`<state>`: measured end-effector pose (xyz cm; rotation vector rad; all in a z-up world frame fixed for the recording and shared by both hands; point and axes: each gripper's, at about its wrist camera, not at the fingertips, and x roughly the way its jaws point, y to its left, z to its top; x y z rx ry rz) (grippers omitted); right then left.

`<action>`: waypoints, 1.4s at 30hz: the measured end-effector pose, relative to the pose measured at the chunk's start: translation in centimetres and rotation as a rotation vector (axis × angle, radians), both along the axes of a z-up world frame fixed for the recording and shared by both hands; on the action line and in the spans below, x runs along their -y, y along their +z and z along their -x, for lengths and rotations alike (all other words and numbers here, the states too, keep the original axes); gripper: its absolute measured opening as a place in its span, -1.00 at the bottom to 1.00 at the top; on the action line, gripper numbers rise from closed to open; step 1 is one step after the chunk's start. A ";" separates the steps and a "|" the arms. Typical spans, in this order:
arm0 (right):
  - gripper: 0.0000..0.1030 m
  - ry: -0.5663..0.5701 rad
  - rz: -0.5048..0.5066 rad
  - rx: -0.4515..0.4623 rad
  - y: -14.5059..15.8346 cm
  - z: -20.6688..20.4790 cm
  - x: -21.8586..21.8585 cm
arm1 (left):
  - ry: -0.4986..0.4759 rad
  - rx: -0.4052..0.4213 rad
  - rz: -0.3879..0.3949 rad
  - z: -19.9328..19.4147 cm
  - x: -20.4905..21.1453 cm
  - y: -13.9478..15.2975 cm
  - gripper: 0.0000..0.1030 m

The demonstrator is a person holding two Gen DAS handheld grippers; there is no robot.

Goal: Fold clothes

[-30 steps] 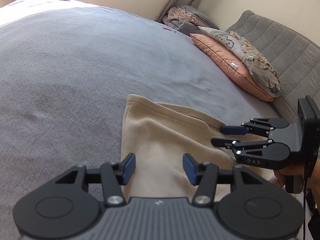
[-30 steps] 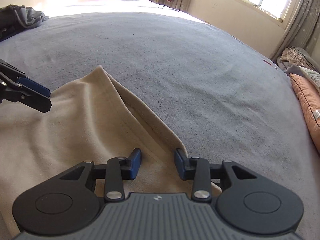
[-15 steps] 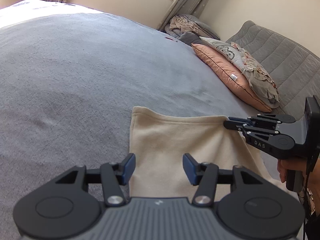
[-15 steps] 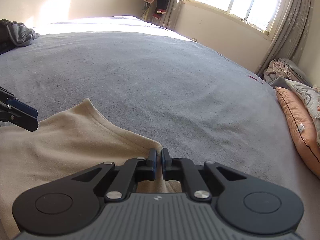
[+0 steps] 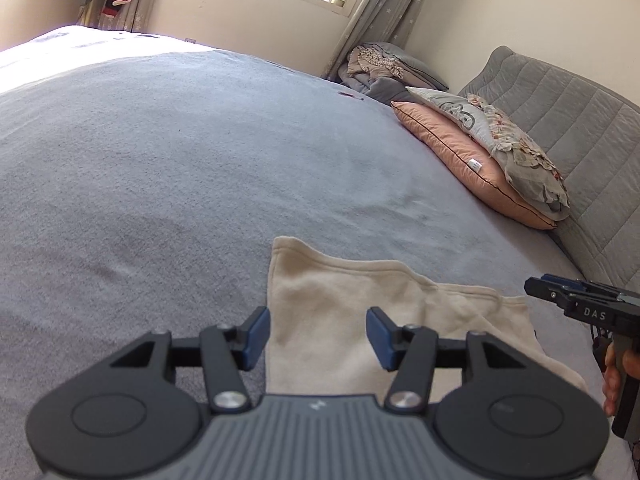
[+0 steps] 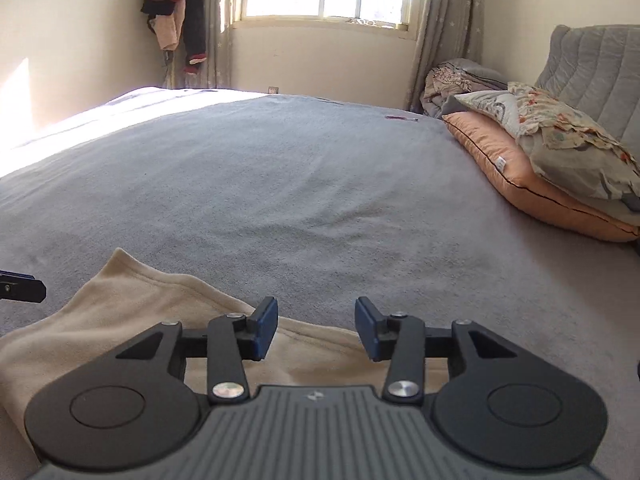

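Observation:
A beige garment lies flat on the grey bed cover, its far left corner pointing up the bed. My left gripper hovers open over the garment's left edge, nothing between its blue pads. In the left wrist view my right gripper sits just off the garment's right end, held by a person's hand. In its own view the right gripper has its jaws opening, with nothing pinched; the garment lies below them. The left gripper's fingertip shows at the left edge.
An orange pillow with a patterned one on top leans against the grey quilted headboard at the right. Bundled bedding fills the far corner under the curtain. Clothes hang beside the window.
The right gripper shut on the garment's right edge, then opened, let it go and drew back to the right. The left gripper rose a little; the garment's far edge now lies straighter.

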<state>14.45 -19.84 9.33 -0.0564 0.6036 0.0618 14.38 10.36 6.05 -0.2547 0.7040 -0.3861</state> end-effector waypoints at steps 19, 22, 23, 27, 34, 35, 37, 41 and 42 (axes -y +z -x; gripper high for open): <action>-0.84 -0.141 -0.023 -0.087 -4.6 0.2 9.3 | 0.006 -0.079 -0.077 -2.2 2.9 -4.6 -0.28; -0.84 -0.160 -0.048 -0.080 -3.6 -0.3 10.4 | 0.054 -0.094 -0.083 -3.0 2.6 -5.1 -0.31; -0.84 -0.173 -0.059 -0.115 -4.4 -1.0 10.5 | 0.055 -0.090 -0.094 -3.1 2.8 -5.3 -0.31; -0.82 -0.181 0.017 -0.163 -8.0 -1.5 9.3 | 0.055 -0.093 -0.093 -3.3 2.8 -5.4 -0.31; -0.17 -0.310 -0.027 -0.027 -3.2 3.7 9.2 | 0.089 -0.063 -0.042 -1.9 0.7 -1.6 -0.27; -0.13 -0.302 -0.041 -0.018 -2.4 4.9 8.7 | 0.075 -0.044 -0.045 -1.0 1.0 -0.9 -0.22; -0.11 -0.235 -0.072 -0.024 -1.5 7.0 7.0 | 0.043 -0.014 -0.045 0.9 2.1 0.3 -0.14; -0.11 -0.108 -0.186 -0.082 -2.3 8.5 2.7 | -0.016 0.013 -0.042 3.8 5.3 0.0 -0.13; -0.11 -0.077 -0.189 -0.096 -3.0 8.4 1.7 | -0.014 0.011 -0.052 4.1 6.0 -0.7 -0.13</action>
